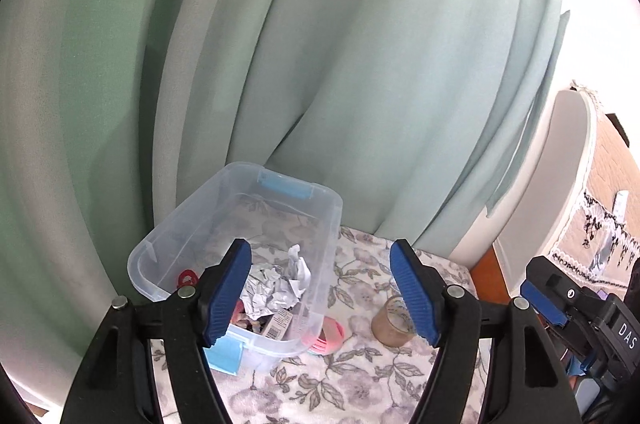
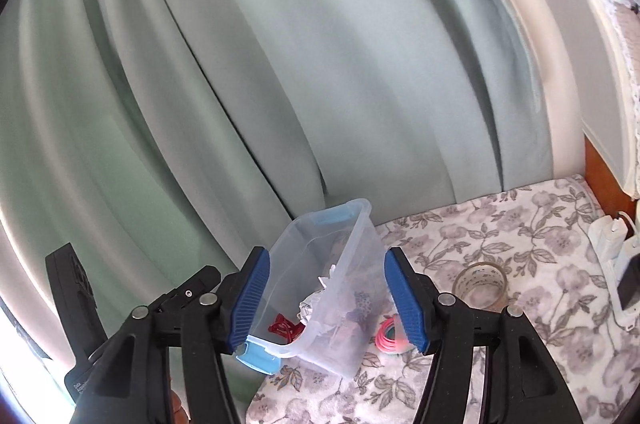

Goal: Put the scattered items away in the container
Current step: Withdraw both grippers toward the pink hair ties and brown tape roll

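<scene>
The clear plastic box (image 1: pixel 240 248) sat on the flowered cloth (image 1: pixel 360 376), already holding crumpled paper (image 1: pixel 276 284) and a red clip (image 2: pixel 285 326). Just beside it lay pink bands (image 2: pixel 390 340), and near them a tape roll (image 2: pixel 480 284). The bands looked light and floppy, best pinched across the bundle; the roll looked stiff, best gripped across its wall. The left gripper (image 1: pixel 322 296) and the right gripper (image 2: pixel 326 298) both stood released and empty.

I have open air above the clear plastic bin (image 1: pixel 240 236); its top is uncovered. The green curtain (image 1: pixel 320 64) closes off the far side just behind it. Right of the bin, pink hair ties (image 2: pixel 390 340) and a tape roll (image 2: pixel 480 284) break up the bare floral cloth (image 2: pixel 520 224).
</scene>
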A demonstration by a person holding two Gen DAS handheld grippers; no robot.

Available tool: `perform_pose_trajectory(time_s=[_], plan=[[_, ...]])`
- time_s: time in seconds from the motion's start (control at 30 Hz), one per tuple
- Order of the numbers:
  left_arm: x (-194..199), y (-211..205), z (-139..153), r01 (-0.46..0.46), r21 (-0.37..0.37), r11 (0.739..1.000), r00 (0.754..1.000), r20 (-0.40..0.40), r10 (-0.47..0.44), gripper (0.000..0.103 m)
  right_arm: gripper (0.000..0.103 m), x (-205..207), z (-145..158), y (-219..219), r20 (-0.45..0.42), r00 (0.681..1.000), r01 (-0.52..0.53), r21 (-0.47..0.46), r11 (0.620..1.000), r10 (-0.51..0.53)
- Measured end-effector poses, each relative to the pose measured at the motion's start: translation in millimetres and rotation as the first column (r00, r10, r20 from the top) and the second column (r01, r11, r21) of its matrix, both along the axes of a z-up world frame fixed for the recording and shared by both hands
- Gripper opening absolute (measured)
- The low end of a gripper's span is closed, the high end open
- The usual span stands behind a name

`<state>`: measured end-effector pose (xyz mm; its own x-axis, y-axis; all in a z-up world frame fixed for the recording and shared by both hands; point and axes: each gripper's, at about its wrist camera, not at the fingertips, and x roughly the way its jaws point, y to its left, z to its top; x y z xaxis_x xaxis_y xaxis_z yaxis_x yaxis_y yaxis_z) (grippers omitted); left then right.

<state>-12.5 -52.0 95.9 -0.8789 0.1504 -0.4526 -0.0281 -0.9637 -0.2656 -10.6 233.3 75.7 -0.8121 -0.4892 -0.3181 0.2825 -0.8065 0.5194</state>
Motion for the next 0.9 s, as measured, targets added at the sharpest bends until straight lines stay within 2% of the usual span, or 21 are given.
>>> perform_pose_trajectory(time_s=[0.3,0.5,0.73,0.9], plan=[[5,57,-7,0.129,-0.076,0.989,0.991,0.03,-0.127,0.073,0.066,25,-13,53,0.006,0.993,0.115,-0.05,0.992,-0.115],[-6,84,-32,0.201,-0.103,0.974,0.976,0.104,-0.19,0.073,0.066,30,-32,77,0.06,0.983,0.177,-0.06,0.982,-0.173],[-25,104,-69,0.232,-0.13,0.964,0.956,0.216,-0.2,0.073,0.067,22,-66,92,0.152,0.967,0.214,-0.049,0.976,-0.204],[-39,108,-95,0.227,-0.138,0.964,0.943,0.279,-0.182,0.073,0.071,6,-95,95,0.237,0.954,0.193,-0.024,0.981,-0.182]])
